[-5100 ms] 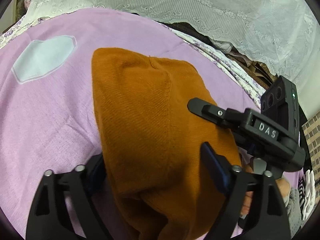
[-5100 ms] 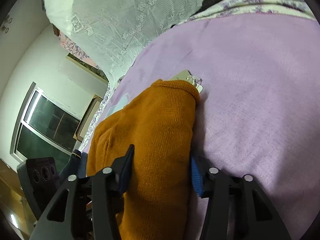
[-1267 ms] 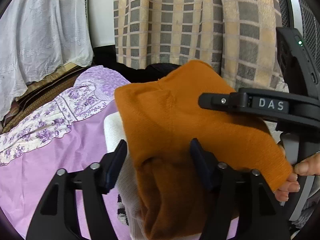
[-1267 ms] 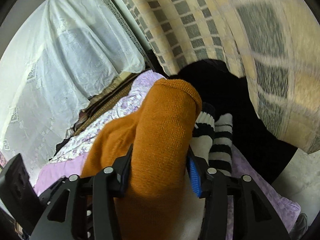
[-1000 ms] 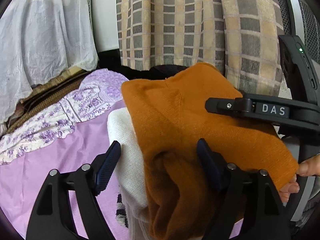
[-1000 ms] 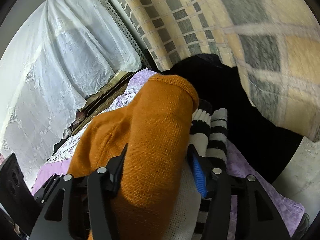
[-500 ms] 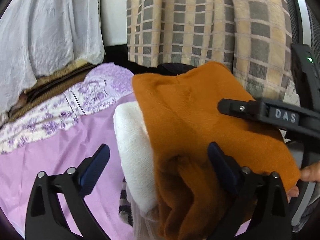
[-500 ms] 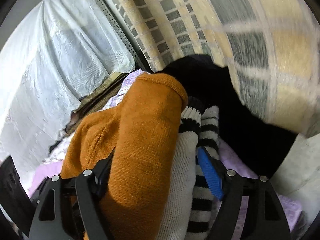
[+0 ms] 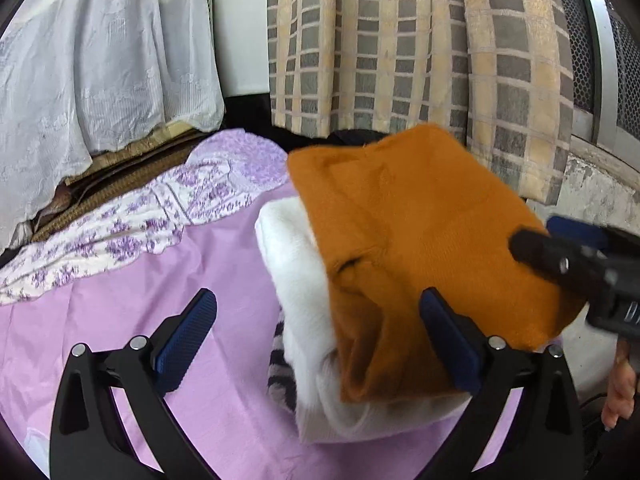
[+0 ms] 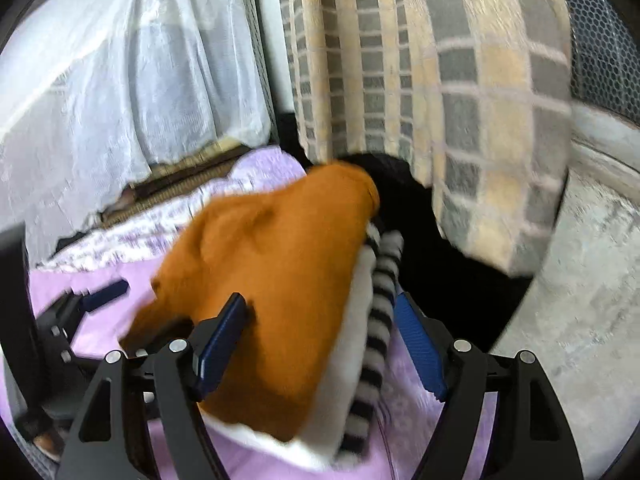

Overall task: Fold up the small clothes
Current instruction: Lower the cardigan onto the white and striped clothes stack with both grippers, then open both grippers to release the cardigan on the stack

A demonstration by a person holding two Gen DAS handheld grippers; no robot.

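Note:
The folded orange knit garment (image 9: pixel 420 240) lies on top of a pile: a folded white knit piece (image 9: pixel 296 264) beneath it and a black-and-white striped piece (image 9: pixel 282 376) at the bottom. It also shows in the right wrist view (image 10: pixel 288 280), with the white piece (image 10: pixel 344 360) and the striped piece (image 10: pixel 380 312). My left gripper (image 9: pixel 320 332) is open, its jaws wide either side of the pile's near end. My right gripper (image 10: pixel 320 344) is open, its fingers straddling the pile without pinching it.
The pile sits on a pink-purple sheet (image 9: pixel 120 320) near the bed's corner. A floral cloth (image 9: pixel 140 216), a white lace curtain (image 9: pixel 100 60) and a checked curtain (image 9: pixel 400 40) stand behind. A dark gap (image 10: pixel 440 260) and a grey wall (image 10: pixel 580 280) lie beyond the edge.
Both grippers carried the orange garment from the middle of the sheet to the pile, set it on the white piece, opened their jaws and drew back a little.

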